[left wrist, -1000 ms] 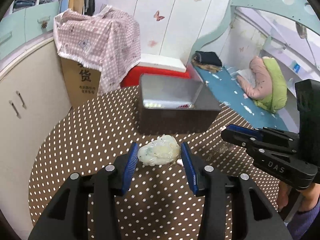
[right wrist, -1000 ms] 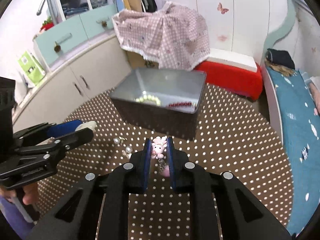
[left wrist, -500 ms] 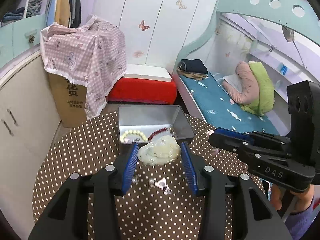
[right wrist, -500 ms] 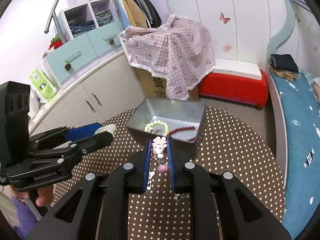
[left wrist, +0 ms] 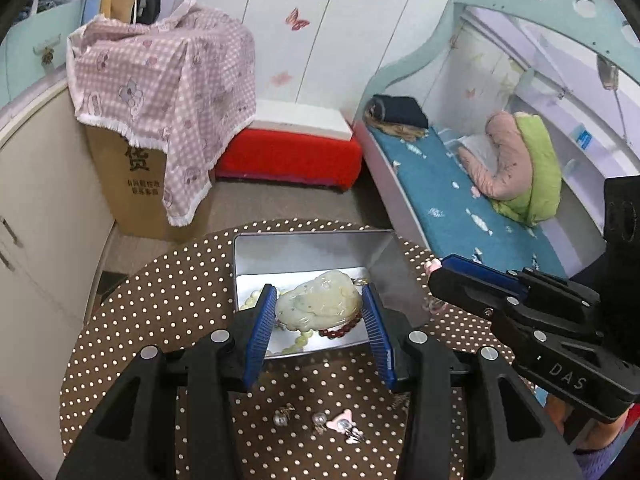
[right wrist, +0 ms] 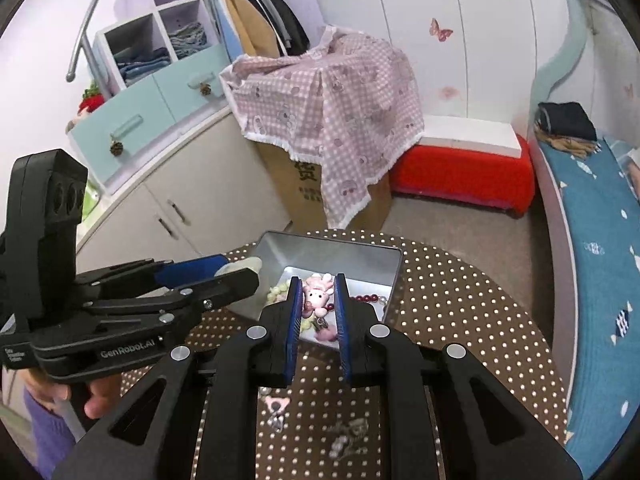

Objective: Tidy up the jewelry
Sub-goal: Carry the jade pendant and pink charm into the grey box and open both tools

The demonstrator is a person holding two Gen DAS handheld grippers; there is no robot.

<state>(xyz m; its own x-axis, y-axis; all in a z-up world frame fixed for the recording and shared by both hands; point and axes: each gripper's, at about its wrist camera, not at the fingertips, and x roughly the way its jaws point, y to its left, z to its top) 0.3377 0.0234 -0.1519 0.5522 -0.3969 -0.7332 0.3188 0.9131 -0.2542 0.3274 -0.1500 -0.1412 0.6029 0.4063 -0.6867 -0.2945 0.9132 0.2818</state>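
I have both grippers loaded and poised above the metal tin (left wrist: 384,256), which sits open on the round dotted table (left wrist: 168,280). My left gripper (left wrist: 319,312) is clamped on a pale green carved pendant (left wrist: 318,305), the blue pads pressing its two ends so the flat stone hangs crosswise between them. I judge that hold suits a smooth, heavy piece that would slip if pinched by an edge. My right gripper (right wrist: 318,300) is closed almost fully on a small pink charm (right wrist: 316,295), and a little pink bit dangles below it (right wrist: 325,334), so the narrow grip keeps the light trinket from swinging loose.

Both tools tilt downward toward the tin, and in the right wrist view the left gripper (right wrist: 236,270) comes in from the side, close to the tin's near corner. I hold the pieces over the opening, not the tablecloth, because I reckon a release here would drop them inside. The tin already holds a string of pale beads (left wrist: 298,340) and a string of dark red beads (left wrist: 340,330), so I take it as the collecting place.

A few small pieces lie on the table nearer to me: silvery earrings (left wrist: 282,416) and a pink heart-shaped piece (left wrist: 340,424). I judge the sorting about midway, with these left to gather
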